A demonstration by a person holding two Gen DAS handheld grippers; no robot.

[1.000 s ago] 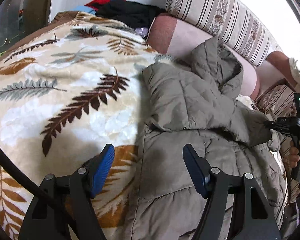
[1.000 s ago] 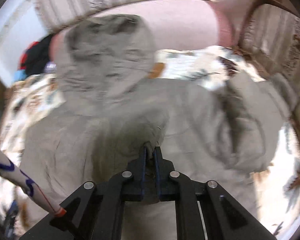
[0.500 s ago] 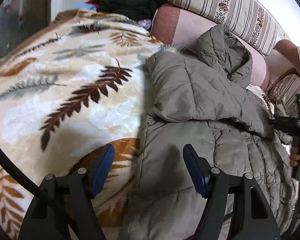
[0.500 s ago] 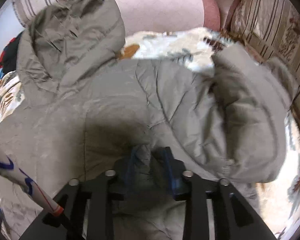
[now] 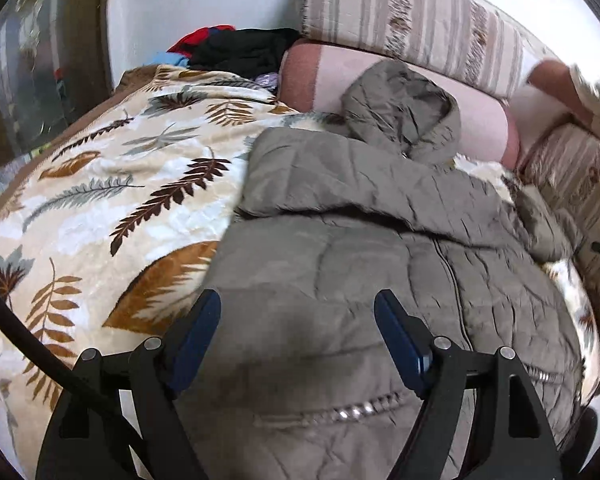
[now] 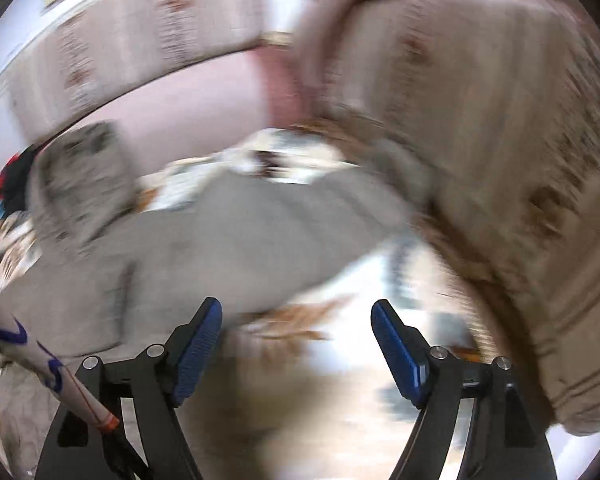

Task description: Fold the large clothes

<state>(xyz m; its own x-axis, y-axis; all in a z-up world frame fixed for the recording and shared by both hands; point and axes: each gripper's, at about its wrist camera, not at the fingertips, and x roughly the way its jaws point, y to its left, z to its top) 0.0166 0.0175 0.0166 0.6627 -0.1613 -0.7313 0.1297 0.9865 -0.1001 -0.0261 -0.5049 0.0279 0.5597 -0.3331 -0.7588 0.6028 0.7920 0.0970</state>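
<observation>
A grey-brown quilted hooded jacket (image 5: 360,240) lies on a leaf-patterned blanket (image 5: 100,200), its hood (image 5: 400,108) resting against a pink bolster. One sleeve is folded across the chest. My left gripper (image 5: 298,320) hovers over the jacket's lower front, jaws opening, nothing between its blue pads. The right wrist view is blurred by motion. My right gripper (image 6: 296,328) hangs over the blanket beside the jacket (image 6: 220,240), jaws opening, with nothing between them.
A pink bolster (image 5: 480,120) and striped cushions (image 5: 420,28) line the far side. Dark and red clothes (image 5: 236,52) are piled at the back left. A striped sofa arm (image 6: 500,160) rises close on the right. A black cable (image 5: 20,340) crosses at lower left.
The right gripper let go of the jacket fabric it pinched, opened wide and swung off the jacket to the right. The left gripper moved right, over the jacket's front.
</observation>
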